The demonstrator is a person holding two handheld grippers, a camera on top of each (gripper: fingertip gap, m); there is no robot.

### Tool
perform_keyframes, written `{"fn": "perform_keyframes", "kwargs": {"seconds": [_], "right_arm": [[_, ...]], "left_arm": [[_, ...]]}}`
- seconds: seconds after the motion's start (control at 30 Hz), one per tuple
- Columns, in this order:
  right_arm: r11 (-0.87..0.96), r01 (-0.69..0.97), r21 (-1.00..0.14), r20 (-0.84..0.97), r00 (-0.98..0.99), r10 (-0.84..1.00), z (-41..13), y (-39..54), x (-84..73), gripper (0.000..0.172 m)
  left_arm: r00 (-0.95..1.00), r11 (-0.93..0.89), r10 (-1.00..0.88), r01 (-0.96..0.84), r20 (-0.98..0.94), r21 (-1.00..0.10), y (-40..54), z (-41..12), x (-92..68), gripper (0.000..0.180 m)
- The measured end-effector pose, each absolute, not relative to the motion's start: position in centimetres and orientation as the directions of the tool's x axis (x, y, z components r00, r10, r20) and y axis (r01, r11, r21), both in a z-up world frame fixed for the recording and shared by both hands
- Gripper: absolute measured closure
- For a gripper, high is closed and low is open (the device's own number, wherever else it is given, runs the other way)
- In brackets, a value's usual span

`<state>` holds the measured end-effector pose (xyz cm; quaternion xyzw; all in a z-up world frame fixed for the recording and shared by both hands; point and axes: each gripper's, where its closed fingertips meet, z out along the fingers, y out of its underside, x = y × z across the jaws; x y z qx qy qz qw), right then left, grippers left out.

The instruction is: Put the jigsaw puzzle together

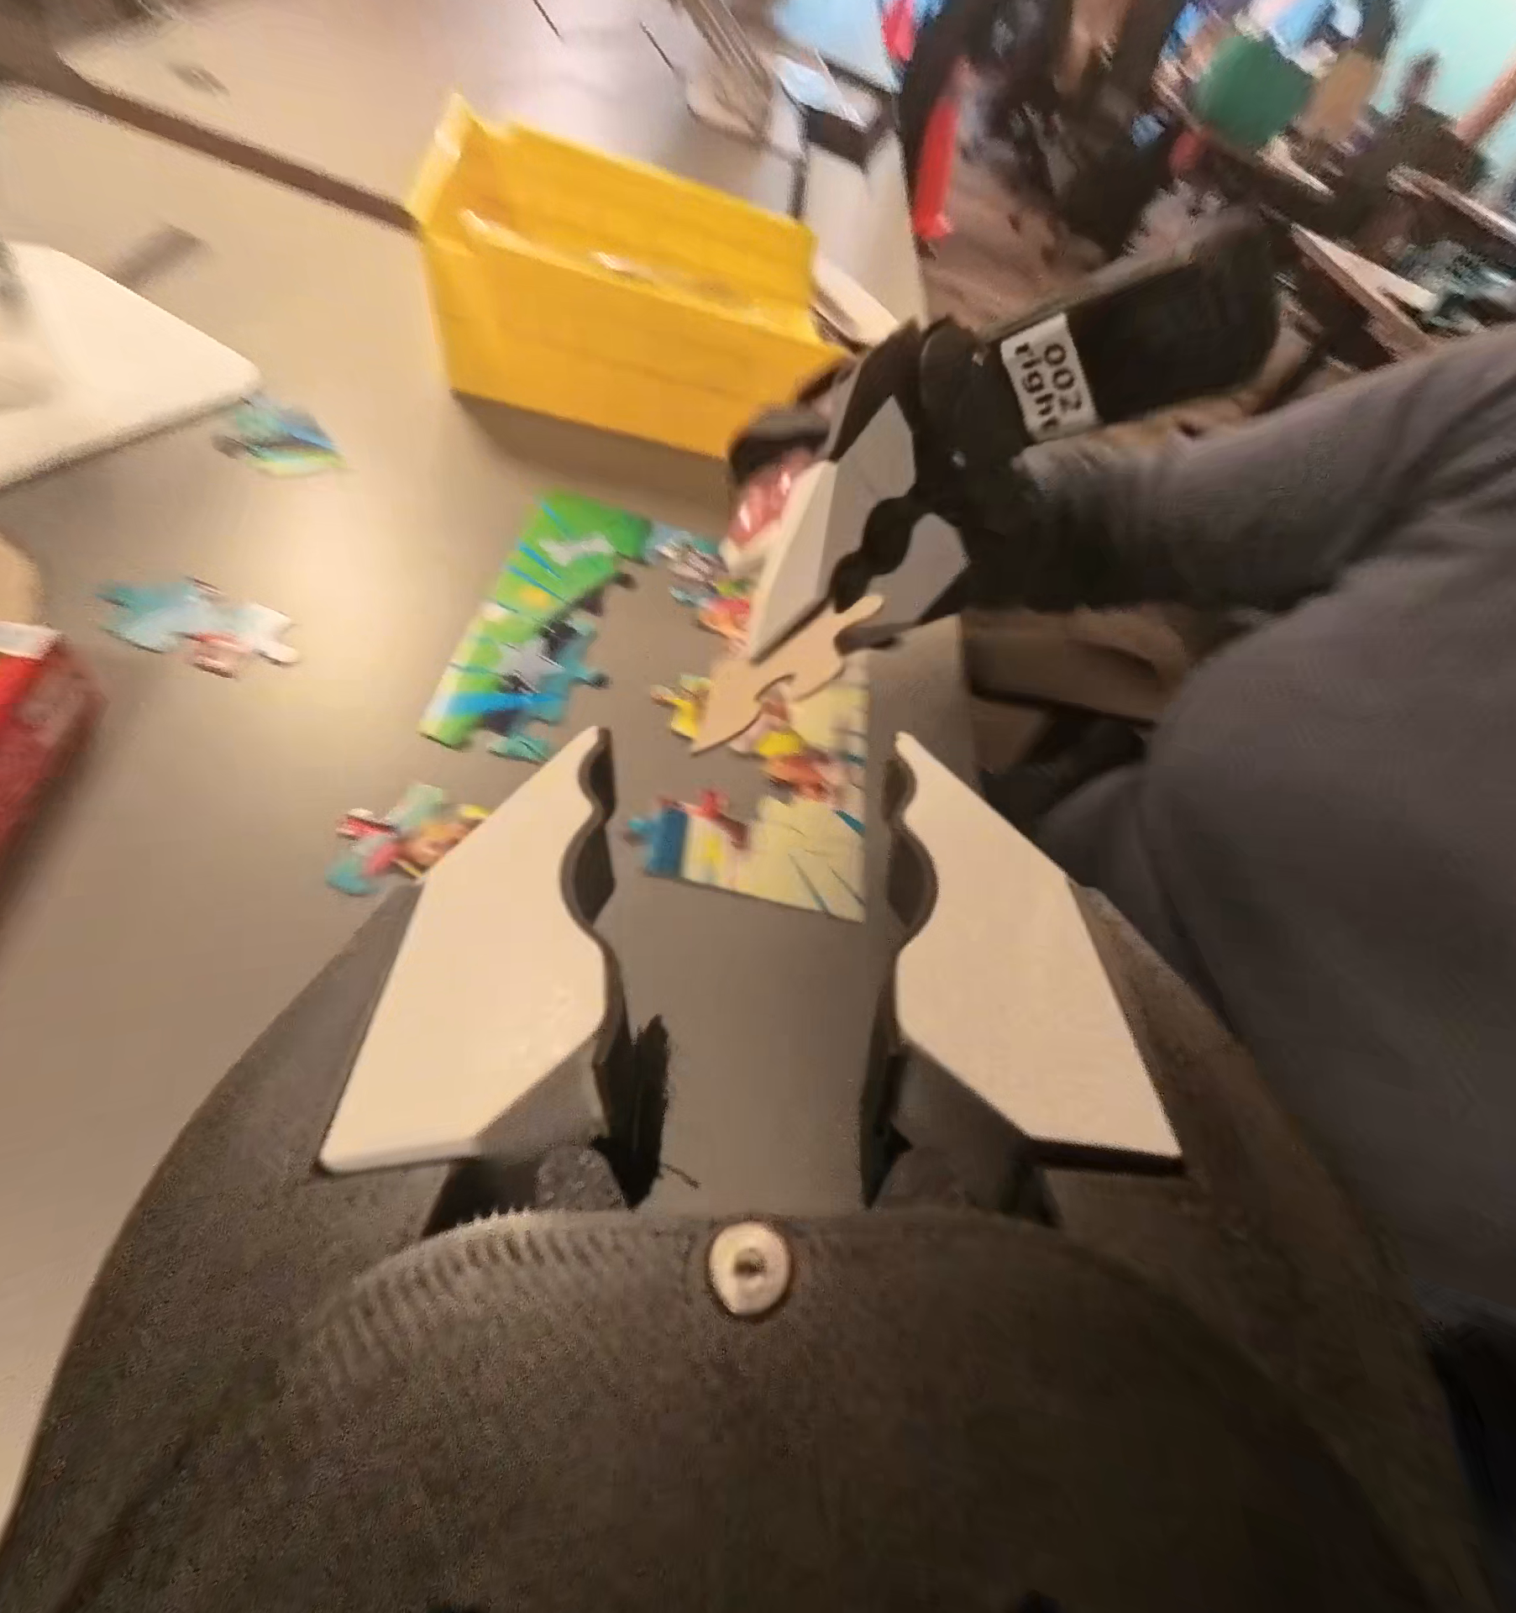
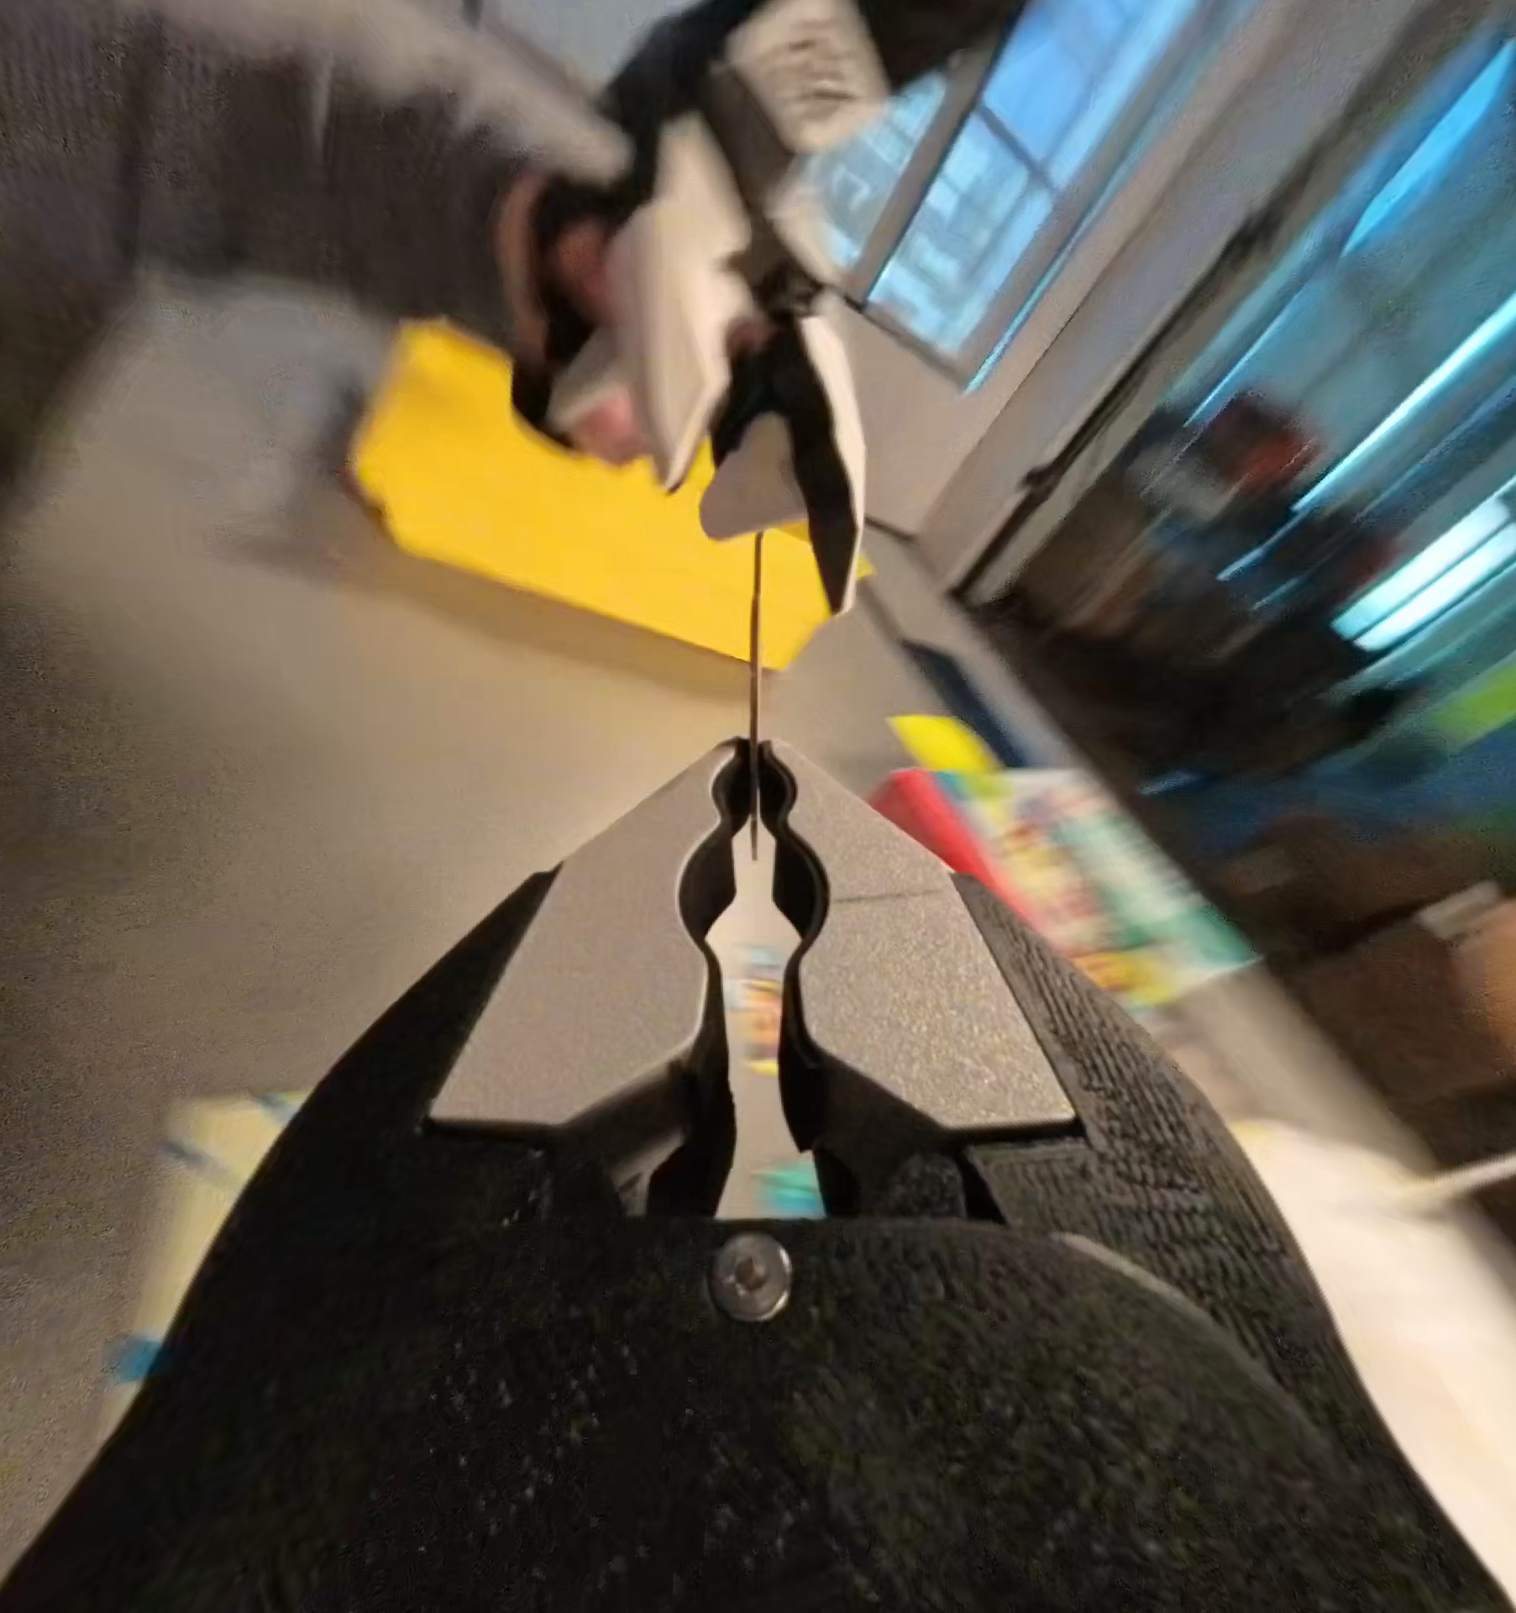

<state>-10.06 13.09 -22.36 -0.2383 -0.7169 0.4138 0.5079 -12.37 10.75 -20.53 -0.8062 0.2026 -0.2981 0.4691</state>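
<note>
My right gripper is shut on a jigsaw piece, seen edge-on as a thin strip that sticks out past the tips. In the left wrist view the same piece shows its plain brown cardboard back, held in the right gripper above the table. My left gripper is open and empty, just below and in front of that piece. It also shows open in the right wrist view. On the table lie a joined green section and a joined yellow and blue section.
Loose coloured pieces lie to the left on the table. A yellow box stands behind the puzzle. A red puzzle box is at the left edge. A person's grey sleeve fills the right. My right fingertips sit around 5 cm from my left ones.
</note>
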Motion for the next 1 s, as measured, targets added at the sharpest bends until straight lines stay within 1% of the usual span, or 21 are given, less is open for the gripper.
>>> {"fn": "perform_keyframes", "kwargs": {"seconds": [0.03, 0.07, 0.1, 0.13, 0.17, 0.2, 0.27, 0.33, 0.37, 0.47, 0.53, 0.6, 0.73, 0.8, 0.9, 1.0], "right_arm": [[0.311, -0.012, -0.95, 0.285, -0.433, 0.855, -22.5, 13.2, -9.9, 0.172], [0.073, 0.054, -0.996, 0.038, -0.477, 0.878, -22.4, 13.4, -9.7, 0.172], [-0.136, 0.111, -0.984, -0.174, -0.496, 0.851, -22.2, 13.7, -9.6, 0.172], [-0.287, 0.159, -0.945, -0.328, -0.491, 0.807, -22.3, 14.3, -9.6, 0.172], [-0.377, 0.194, -0.906, -0.423, -0.483, 0.767, -22.5, 14.7, -9.6, 0.172], [-0.438, 0.217, -0.873, -0.486, -0.48, 0.73, -22.7, 14.9, -9.5, 0.172], [-0.529, 0.256, -0.809, -0.581, -0.481, 0.656, -22.9, 14.8, -9.3, 0.172], [-0.596, 0.296, -0.746, -0.654, -0.492, 0.574, -23.0, 14.4, -9.2, 0.172], [-0.627, 0.314, -0.713, -0.686, -0.496, 0.532, -23.0, 14.2, -9.2, 0.172], [-0.695, 0.348, -0.629, -0.753, -0.495, 0.433, -23.4, 13.7, -9.4, 0.172], [-0.709, 0.351, -0.612, -0.764, -0.494, 0.414, -23.6, 13.5, -9.5, 0.172], [-0.717, 0.346, -0.605, -0.767, -0.495, 0.408, -23.7, 13.5, -9.5, 0.172], [-0.731, 0.349, -0.586, -0.778, -0.494, 0.388, -23.9, 13.4, -9.4, 0.172], [-0.733, 0.357, -0.579, -0.783, -0.492, 0.38, -24.1, 13.3, -9.4, 0.172], [-0.739, 0.357, -0.571, -0.788, -0.492, 0.372, -24.2, 13.3, -9.5, 0.172], [-0.742, 0.353, -0.57, -0.79, -0.486, 0.375, -24.4, 13.4, -9.5, 0.172]], "left_arm": [[0.778, -0.42, -0.582, -0.038, 0.237, -0.907, 11.2, -20.6, -12.7, 0.112], [0.81, -0.354, -0.56, -0.045, 0.174, -0.934, 11.6, -20.6, -12.6, 0.106], [0.845, -0.291, -0.526, -0.074, 0.095, -0.954, 12.1, -20.9, -12.5, 0.098], [0.879, -0.236, -0.476, -0.12, 0.007, -0.964, 12.5, -21.4, -12.2, 0.094], [0.901, -0.191, -0.429, -0.156, -0.06, -0.969, 12.7, -21.8, -11.6, 0.097], [0.915, -0.147, -0.389, -0.176, -0.107, -0.973, 12.8, -22.2, -10.8, 0.098], [0.941, -0.066, -0.252, -0.249, -0.226, -0.966, 13.0, -23.0, -10.0, 0.102], [0.926, 0.007, -0.091, -0.366, -0.365, -0.93, 13.0, -23.1, -9.9, 0.11], [0.904, 0.03, -0.043, -0.424, -0.425, -0.905, 13.0, -23.0, -9.6, 0.113], [0.846, 0.035, 0.025, -0.533, -0.532, -0.845, 13.4, -22.9, -8.5, 0.112], [0.835, 0.032, 0.066, -0.549, -0.547, -0.835, 13.4, -22.7, -8.6, 0.113], [0.839, 0.018, 0.101, -0.538, -0.534, -0.843, 13.3, -22.7, -9.1, 0.109], [0.854, -0.03, 0.072, -0.514, -0.514, -0.857, 13.4, -24.1, -9.4, 0.105], [0.85, -0.036, 0.074, -0.52, -0.521, -0.854, 13.5, -24.3, -9.4, 0.108], [0.841, -0.03, 0.081, -0.534, -0.534, -0.845, 13.5, -24.4, -9.4, 0.116], [0.846, -0.031, 0.075, -0.526, -0.527, -0.85, 13.7, -24.7, -9.4, 0.117]]}}
